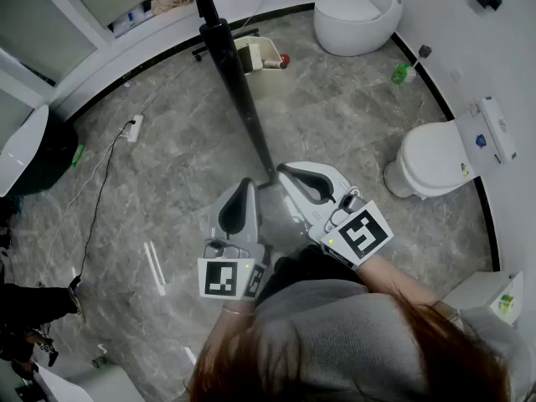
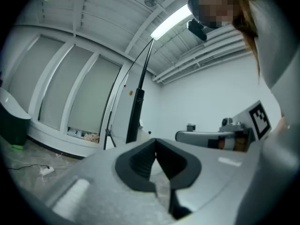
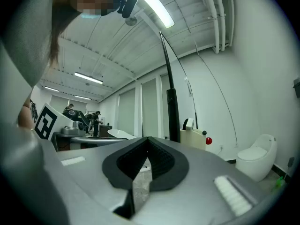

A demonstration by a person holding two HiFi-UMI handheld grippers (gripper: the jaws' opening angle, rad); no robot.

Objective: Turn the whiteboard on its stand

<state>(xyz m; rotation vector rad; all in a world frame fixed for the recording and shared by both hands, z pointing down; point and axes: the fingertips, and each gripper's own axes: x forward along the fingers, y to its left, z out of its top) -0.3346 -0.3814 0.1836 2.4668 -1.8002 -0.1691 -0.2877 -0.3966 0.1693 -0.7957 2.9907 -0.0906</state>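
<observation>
In the head view the person stands on a grey marble floor with both grippers held level, side by side. The left gripper and right gripper each have their jaws together. A black pole runs from the picture's top edge to a thin end just beside the right gripper's tip. The whiteboard itself cannot be made out. A cream box sits beside the pole near the top. A white tub is at the top right, a toilet by the right wall, and a green bottle between them.

In the left gripper view the jaws meet at their tips with nothing between them. The pole rises ahead, left of centre, before tall windows. The right gripper shows level at the right.

In the right gripper view the jaws are closed and empty. The pole stands just right of centre, the box beside it, the tub at the lower right.
</observation>
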